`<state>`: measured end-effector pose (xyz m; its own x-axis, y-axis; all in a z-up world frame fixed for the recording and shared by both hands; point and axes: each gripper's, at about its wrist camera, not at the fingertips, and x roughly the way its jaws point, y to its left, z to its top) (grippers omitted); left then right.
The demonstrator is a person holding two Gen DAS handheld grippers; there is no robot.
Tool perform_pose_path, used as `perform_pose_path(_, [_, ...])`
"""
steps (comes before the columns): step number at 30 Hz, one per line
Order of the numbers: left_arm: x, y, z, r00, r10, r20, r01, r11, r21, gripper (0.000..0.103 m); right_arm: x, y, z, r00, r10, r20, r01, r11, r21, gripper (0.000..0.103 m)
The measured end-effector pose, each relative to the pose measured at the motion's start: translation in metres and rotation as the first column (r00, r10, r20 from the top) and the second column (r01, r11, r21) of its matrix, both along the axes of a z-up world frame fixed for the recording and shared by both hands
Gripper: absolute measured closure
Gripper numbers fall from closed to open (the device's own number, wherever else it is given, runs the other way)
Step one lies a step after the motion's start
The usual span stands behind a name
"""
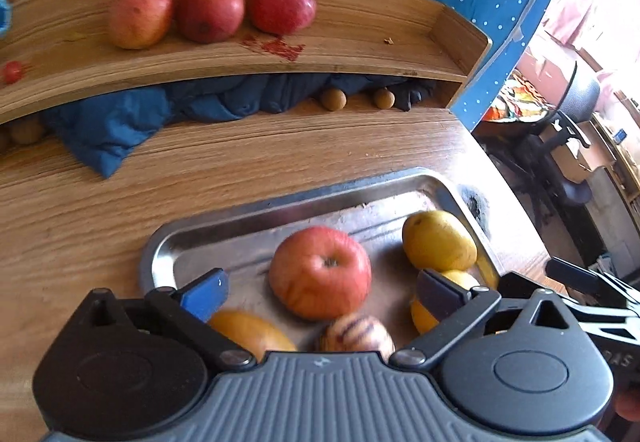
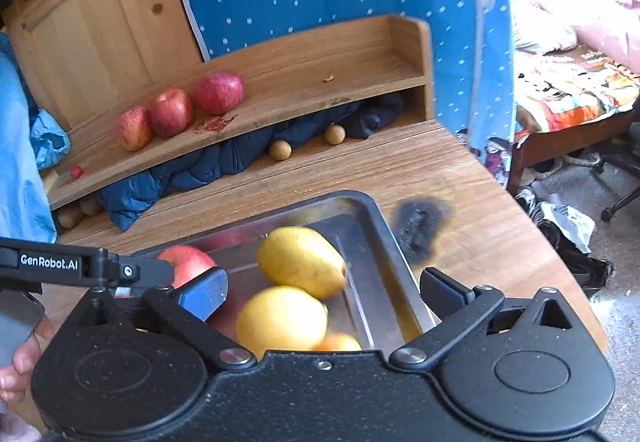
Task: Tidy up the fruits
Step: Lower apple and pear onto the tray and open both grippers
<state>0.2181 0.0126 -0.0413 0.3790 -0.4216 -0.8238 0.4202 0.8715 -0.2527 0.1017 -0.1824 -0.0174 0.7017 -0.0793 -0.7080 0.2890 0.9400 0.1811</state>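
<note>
A wooden surface (image 1: 120, 202) carries a metal tray (image 1: 224, 226) holding one red apple (image 1: 320, 272) and yellow fruits (image 2: 300, 260). Both claws, left (image 1: 320, 288) and right (image 2: 320, 288), hover open above. "GenRobot.AI" label (image 2: 49, 262).

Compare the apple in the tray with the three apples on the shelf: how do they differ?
The tray apple lies alone among yellow fruit in the metal tray; the shelf apples sit in a touching row on the wooden shelf. The tray apple shows its stem end upward; the shelf apples lie sideways. All are red.
</note>
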Motion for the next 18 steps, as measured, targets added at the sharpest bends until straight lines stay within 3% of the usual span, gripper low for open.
perform_pose_path(5, [-0.04, 0.013, 0.011, 0.999, 0.028, 0.029, -0.028, 0.999, 0.023, 0.001, -0.038, 0.011, 0.005, 1.0, 0.008, 0.013, -0.008, 1.0, -0.001, 0.001])
perform_pose_path(18, [-0.13, 0.04, 0.01, 0.996, 0.082, -0.03, -0.079, 0.994, 0.082, 0.001, -0.094, 0.048, 0.007, 0.991, 0.13, -0.01, -0.13, 0.991, -0.02, 0.001])
